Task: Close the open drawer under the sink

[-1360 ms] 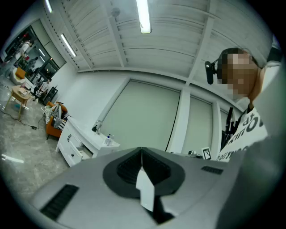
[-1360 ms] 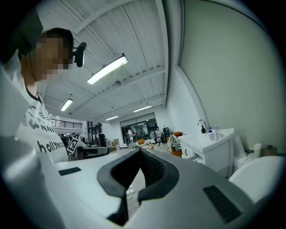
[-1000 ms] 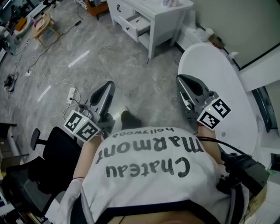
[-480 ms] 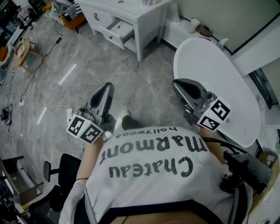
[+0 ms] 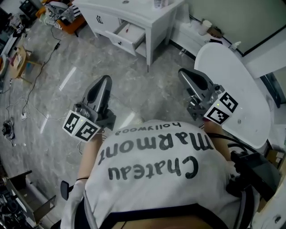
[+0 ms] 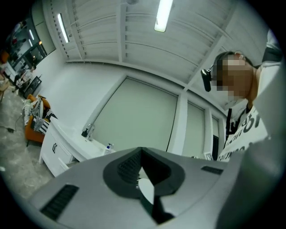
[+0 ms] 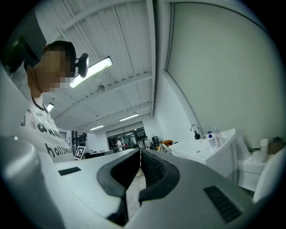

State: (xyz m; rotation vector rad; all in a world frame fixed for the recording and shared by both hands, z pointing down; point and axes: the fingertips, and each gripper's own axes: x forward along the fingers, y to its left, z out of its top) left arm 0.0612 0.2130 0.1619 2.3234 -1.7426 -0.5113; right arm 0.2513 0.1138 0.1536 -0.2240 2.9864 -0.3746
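Drawer (image 5: pixel 127 35) open in head view; right gripper view shows faucet (image 7: pixel 194 129).

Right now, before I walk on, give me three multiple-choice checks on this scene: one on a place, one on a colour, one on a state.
1. Where is the open drawer?
A. in the sink cabinet, ahead of the person
B. directly beneath the person's feet
C. behind the person

2. What colour is the sink cabinet?
A. black
B. white
C. orange

3. How do the jaws of the left gripper stand?
A. wide apart
B. closed on a drawer handle
C. together, with nothing between them

Answers: 1 A, the head view shows the drawer sticking out of the cabinet ahead. 2 B, the cabinet's top and fronts are white. 3 C, the left gripper view shows the jaws meeting with nothing between them.
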